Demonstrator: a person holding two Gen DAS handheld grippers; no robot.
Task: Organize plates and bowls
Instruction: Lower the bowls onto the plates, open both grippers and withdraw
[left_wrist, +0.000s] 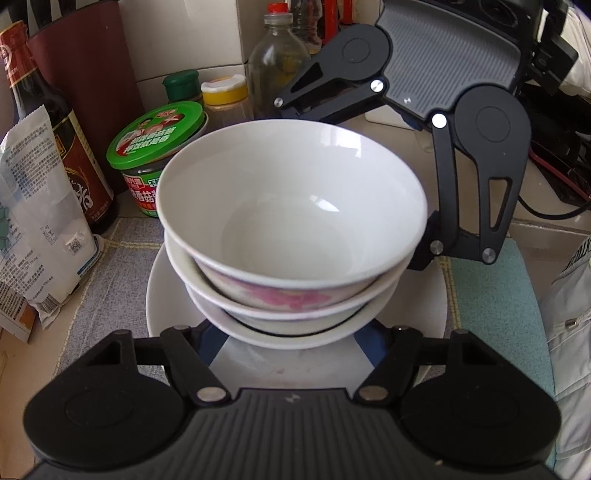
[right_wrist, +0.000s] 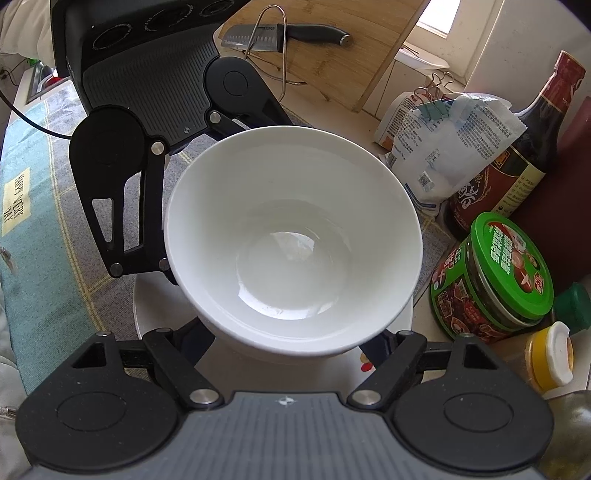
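Both pairs of fingers straddle the stacked bowls on the white plate; my left gripper and right gripper have their tips hidden under the rims, so I cannot tell if either grips. Beside my left fingers, the mat reads "HAPPY VERY DAY"; the green-lidded jar carries Chinese print.

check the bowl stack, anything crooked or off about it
Yes. The top bowl sits tilted in the bowls under it, rim higher toward the jar. The stack also sits off-centre on the plate. No chips or spills visible.
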